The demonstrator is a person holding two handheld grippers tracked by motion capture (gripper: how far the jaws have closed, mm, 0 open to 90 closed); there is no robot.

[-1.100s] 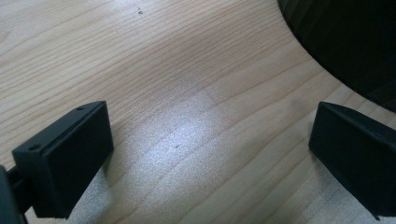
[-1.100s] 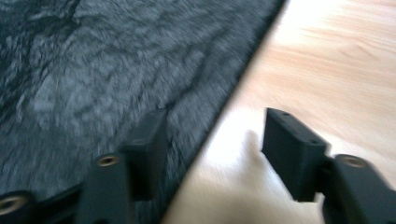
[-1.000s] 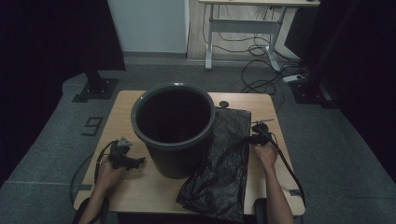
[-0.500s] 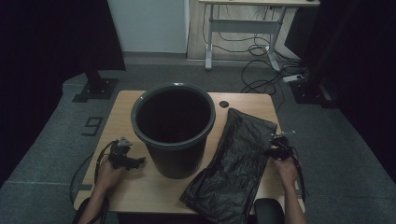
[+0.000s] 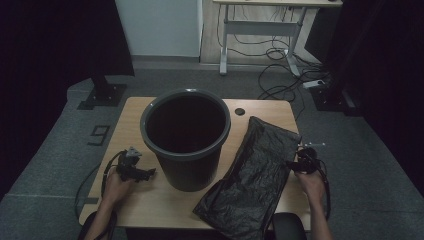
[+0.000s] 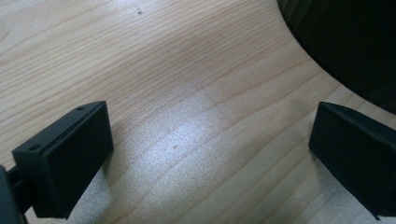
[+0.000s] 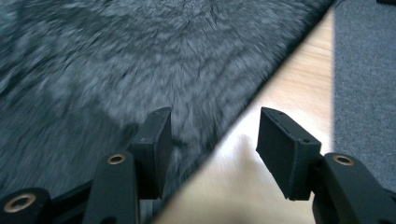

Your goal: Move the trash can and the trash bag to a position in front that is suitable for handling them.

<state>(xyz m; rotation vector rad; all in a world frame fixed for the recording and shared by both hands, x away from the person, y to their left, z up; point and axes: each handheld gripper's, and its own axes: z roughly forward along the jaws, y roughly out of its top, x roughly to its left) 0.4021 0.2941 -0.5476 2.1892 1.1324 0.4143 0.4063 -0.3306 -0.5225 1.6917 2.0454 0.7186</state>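
Lying flat on the counter [image 5: 150, 200], right of the bucket [image 5: 186, 140]: black bag [image 5: 255, 180]. Right claw [image 7: 212, 140], jaws just opening, straddles the bag's edge without pinching. Left claw [image 6: 205, 144] gapes over bare wood beside the bucket.

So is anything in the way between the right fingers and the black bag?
Nothing visible. The right gripper sits open at the edge of the black bag, one of its fingers over the plastic and the other over the bare table.
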